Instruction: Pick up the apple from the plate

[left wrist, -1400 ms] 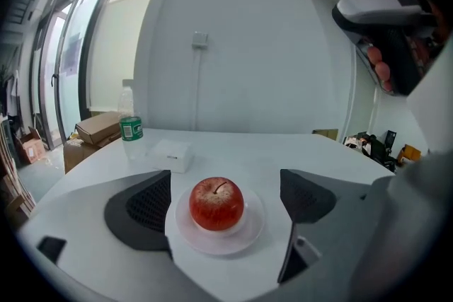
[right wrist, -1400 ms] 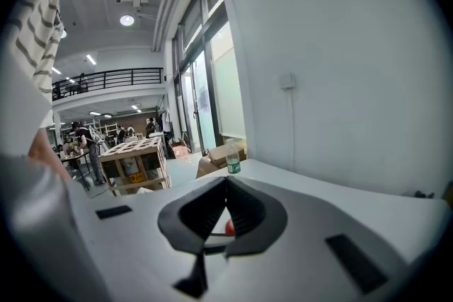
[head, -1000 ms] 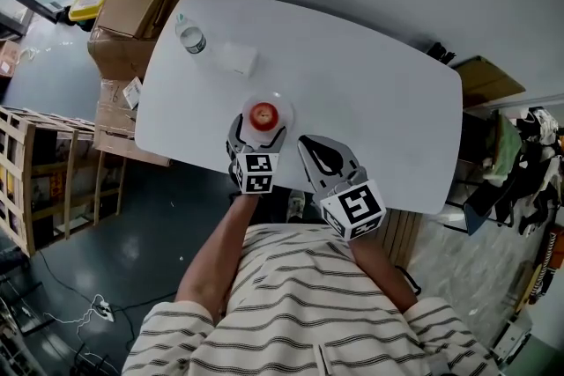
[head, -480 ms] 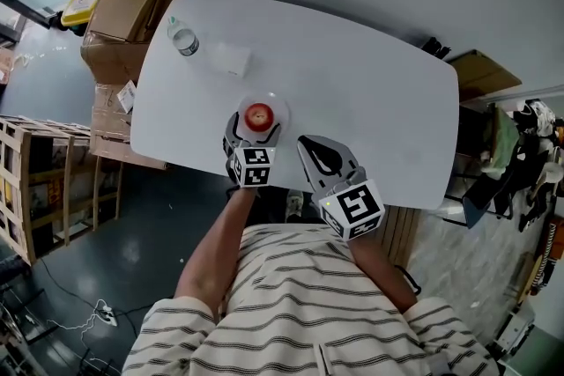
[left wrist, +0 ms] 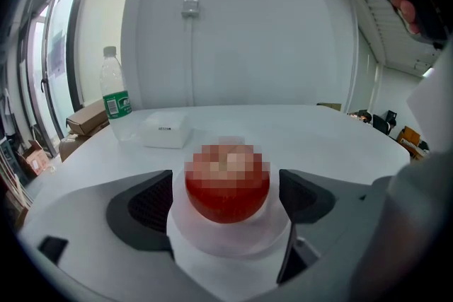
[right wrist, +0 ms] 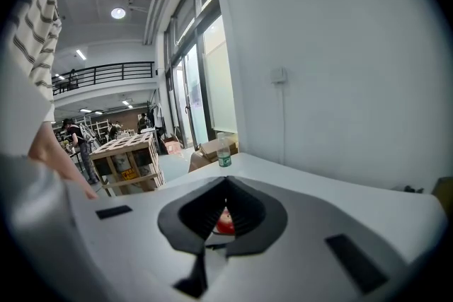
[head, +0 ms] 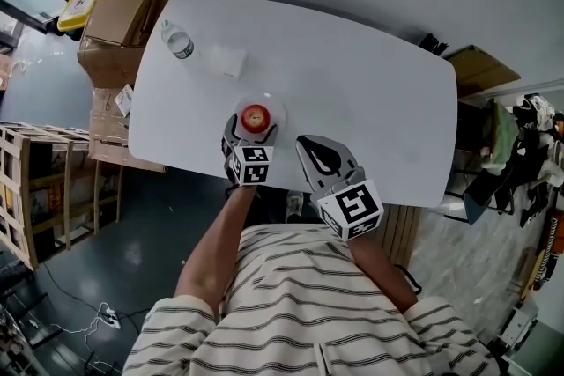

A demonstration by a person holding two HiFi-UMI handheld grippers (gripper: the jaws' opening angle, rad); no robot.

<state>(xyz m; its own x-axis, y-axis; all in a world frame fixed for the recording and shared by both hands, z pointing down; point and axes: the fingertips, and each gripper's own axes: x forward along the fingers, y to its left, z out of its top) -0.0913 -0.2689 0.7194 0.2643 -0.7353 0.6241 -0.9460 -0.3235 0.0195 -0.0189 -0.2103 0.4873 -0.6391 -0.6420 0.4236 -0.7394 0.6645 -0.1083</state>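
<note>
1. Head view: my left tool (head: 253,133) is at the near edge of the white desk (head: 370,92), its two jaws spread wide to either side of the apple (head: 256,115). The apple sits on a small white plate (head: 276,105), and the jaw tips reach up alongside that plate.
2. My right tool (head: 307,145) lies just to the right of the left one, also over the desk's near edge. Its dark pads are pressed together with nothing between them.
3. Farther back on the desk's left stand a water bottle (head: 178,43) and a flat white box (head: 227,61), both well apart from the plate. Cardboard boxes (head: 123,9) sit on the floor past the desk's left end.
4. Left gripper view: the apple (left wrist: 226,189) is centred between the jaws on its plate (left wrist: 228,242). I see a slim gap on each side, so neither pad is touching the fruit. This tool is open and has no grip on anything. The bottle (left wrist: 115,99) and the box (left wrist: 164,131) are behind on the left.
5. Right gripper view: the jaws meet at their tips, so this tool is closed and empty. A sliver of the red apple (right wrist: 224,223) shows through the small opening below the tips. The bottle (right wrist: 224,153) and a wooden crate (right wrist: 127,159) lie beyond.
</note>
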